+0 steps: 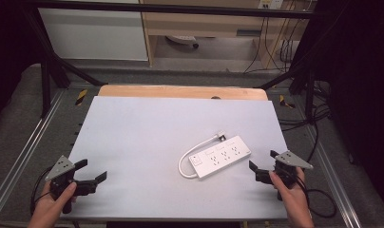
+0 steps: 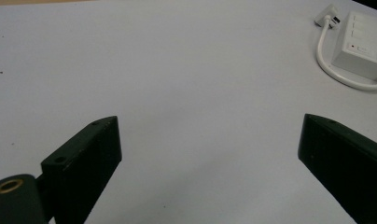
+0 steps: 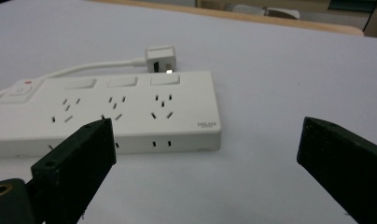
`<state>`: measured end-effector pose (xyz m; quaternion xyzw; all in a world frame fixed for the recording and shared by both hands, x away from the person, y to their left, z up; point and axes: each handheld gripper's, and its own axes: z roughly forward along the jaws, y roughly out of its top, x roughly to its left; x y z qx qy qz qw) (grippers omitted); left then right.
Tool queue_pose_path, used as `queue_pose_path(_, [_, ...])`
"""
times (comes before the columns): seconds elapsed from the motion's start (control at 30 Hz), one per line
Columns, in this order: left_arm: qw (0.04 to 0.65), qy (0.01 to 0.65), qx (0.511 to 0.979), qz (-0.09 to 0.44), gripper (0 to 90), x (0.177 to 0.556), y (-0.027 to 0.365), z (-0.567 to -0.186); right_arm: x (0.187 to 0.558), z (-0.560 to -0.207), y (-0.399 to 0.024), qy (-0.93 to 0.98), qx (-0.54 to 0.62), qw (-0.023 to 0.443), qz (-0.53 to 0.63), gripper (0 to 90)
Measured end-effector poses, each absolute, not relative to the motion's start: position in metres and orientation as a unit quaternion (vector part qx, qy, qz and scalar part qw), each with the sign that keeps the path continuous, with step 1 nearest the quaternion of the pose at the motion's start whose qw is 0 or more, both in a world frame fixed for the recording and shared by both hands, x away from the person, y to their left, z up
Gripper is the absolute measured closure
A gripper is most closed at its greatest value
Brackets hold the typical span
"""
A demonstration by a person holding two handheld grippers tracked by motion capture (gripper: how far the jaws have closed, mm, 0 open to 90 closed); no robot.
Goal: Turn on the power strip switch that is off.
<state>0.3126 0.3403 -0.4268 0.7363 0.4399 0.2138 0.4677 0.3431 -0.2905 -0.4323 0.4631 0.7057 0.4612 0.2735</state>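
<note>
Sitting flat on the pale table top (image 1: 147, 142) is a white power strip (image 1: 222, 156), and neither tool is touching it. The right gripper (image 1: 264, 164) has its jaws spread wide with nothing between them, and the strip lies just ahead of those jaws, a bit off to the side of the left one. In the right gripper view the strip (image 3: 116, 112) peeks out from behind the tip of that left jaw, socket face up, with three rocker switches along its far edge and a red-marked main switch (image 3: 22, 88) at the end farthest from the gap. Its short white cable (image 3: 91, 66) loops round behind and ends in a white plug (image 3: 160, 58) lying just past the strip's far edge, close to touching it.

The left gripper (image 1: 91, 170) is also wide open and holding nothing, with bare table between the jaws. From its own view the strip (image 2: 361, 49) is well apart, way out beyond the right jaw's tip, with the cable (image 2: 331, 63) curling in front of it. Both tools are held in the person's hands at the near edge of the table.
</note>
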Motion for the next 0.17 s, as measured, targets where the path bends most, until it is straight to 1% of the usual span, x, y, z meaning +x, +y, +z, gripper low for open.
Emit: queue_pose_path(0.17, [0.468, 0.439, 0.737, 0.214, 6.3, 0.3129, 0.3401, -0.4268, 0.3452, -0.4440, -0.2862, 0.727, 0.470, 0.254, 0.432, 4.8])
